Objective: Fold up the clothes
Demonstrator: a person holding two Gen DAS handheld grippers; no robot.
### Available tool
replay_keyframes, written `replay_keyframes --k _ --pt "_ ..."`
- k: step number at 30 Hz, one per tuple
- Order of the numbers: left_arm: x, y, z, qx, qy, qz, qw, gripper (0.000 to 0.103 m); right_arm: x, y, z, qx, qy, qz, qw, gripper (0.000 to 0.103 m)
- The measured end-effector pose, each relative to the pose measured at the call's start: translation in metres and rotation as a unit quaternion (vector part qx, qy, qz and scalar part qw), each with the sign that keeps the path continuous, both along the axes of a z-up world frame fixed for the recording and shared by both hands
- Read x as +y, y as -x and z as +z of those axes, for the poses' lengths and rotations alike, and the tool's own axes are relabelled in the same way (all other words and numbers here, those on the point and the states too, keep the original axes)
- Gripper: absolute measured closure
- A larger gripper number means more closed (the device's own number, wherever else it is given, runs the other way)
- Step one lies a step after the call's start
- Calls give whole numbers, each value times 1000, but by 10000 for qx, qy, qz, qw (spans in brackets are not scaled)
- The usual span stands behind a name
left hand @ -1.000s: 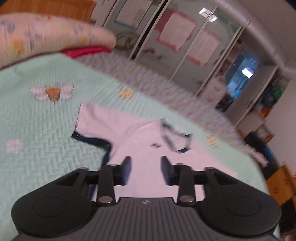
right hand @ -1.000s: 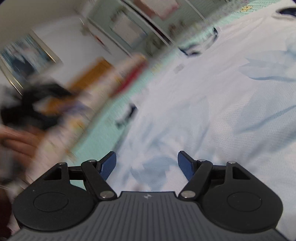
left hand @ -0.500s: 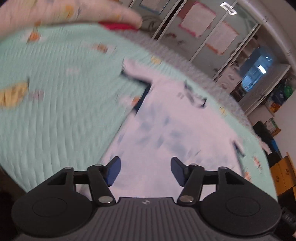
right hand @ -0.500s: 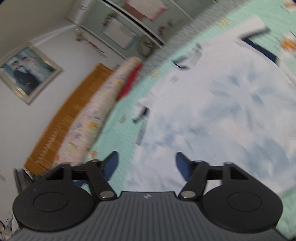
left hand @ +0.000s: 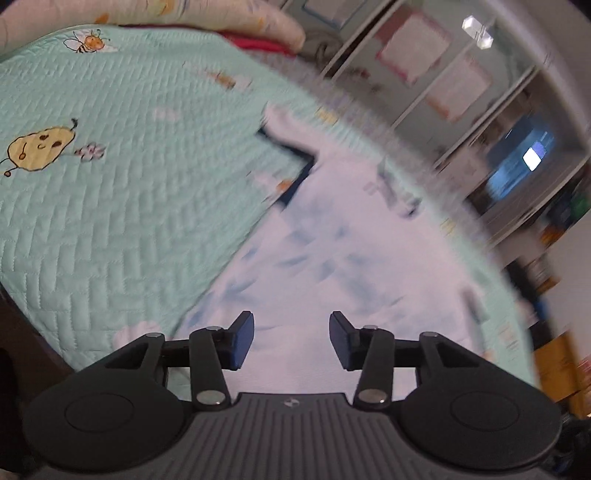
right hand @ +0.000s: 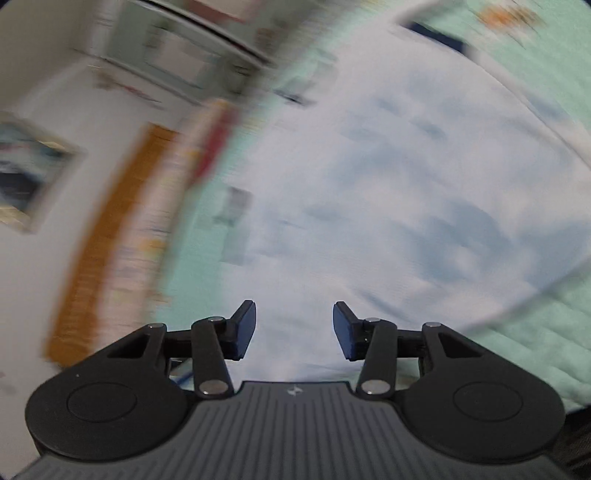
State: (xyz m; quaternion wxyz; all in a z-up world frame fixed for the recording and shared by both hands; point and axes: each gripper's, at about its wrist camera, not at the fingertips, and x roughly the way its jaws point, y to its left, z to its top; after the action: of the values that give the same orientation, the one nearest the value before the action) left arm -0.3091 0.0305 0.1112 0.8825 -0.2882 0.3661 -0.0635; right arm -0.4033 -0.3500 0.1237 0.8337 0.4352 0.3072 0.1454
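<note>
**A:** Where is the shirt lying, and what are your grippers doing?

**B:** The white T-shirt (left hand: 343, 258) is lying spread flat on the mint quilted bedspread (left hand: 110, 206), collar end far from you and hem end under your hands. You are holding the left gripper (left hand: 291, 334) just over the hem near the shirt's left side. Its jaws are standing partly apart and have just been closing a little, with nothing pinched between them. You are holding the right gripper (right hand: 293, 325) over the hem near the other side. Its jaws have been narrowing too, and are gaping about halfway over bare cloth, not gripping.

**A:** How should you be taking the hem?

**B:** You are probably lining up to pinch both hem corners. Aim each gripper at a corner, not mid-cloth, and catch both layers. The right view is blurred, so I cannot tell exactly where that corner is lying.

**A:** What edges and room are you working with?

**B:** The bed edge is sitting just beside your left hand, dropping into dark shadow. Beyond the collar, the bedspread is offering open room as far as the patterned pillow (left hand: 236, 18). A dark-trimmed sleeve (left hand: 286, 147) is sticking out sideways, so be watching that it is not dragging.
</note>
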Motion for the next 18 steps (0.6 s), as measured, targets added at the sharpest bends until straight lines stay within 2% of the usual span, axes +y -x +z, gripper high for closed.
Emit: replay_keyframes --k 4,5,7,10,12,14,15,16,17,18 --pt "10 0 43 -354 489 166 9980 43 11 3 112 -1199 -152 529 9913 53" --pt "13 -2 56 -510 621 158 9966 43 13 2 138 -1408 -272 638 9876 46" --pt "17 -6 81 -834 888 132 9925 41 18 -7 191 -1831 -378 874 9785 43" --pt "15 -16 124 -1426 1137 -99 9832 37 22 -23 272 -2535 -367 1083 9605 42" --pt "13 -31 148 -1869 1432 -258 9716 30 25 -39 323 -3086 -211 1005 9456 35" --pt "15 -57 156 -2073 1835 -130 9608 27 30 -61 371 -3671 96 852 9262 26" --pt "16 -71 160 -2168 2038 -59 9547 23 36 -76 389 -3999 405 773 9124 24" --pt "18 -90 155 -2171 2149 122 9521 20 43 -93 405 -4333 773 691 8953 22" --pt "19 -112 146 -2087 2119 395 9539 17 52 -113 414 -4639 1217 549 8758 22" --pt "17 -137 131 -1825 1874 657 9629 17 62 -137 414 -4852 1681 361 8574 22"
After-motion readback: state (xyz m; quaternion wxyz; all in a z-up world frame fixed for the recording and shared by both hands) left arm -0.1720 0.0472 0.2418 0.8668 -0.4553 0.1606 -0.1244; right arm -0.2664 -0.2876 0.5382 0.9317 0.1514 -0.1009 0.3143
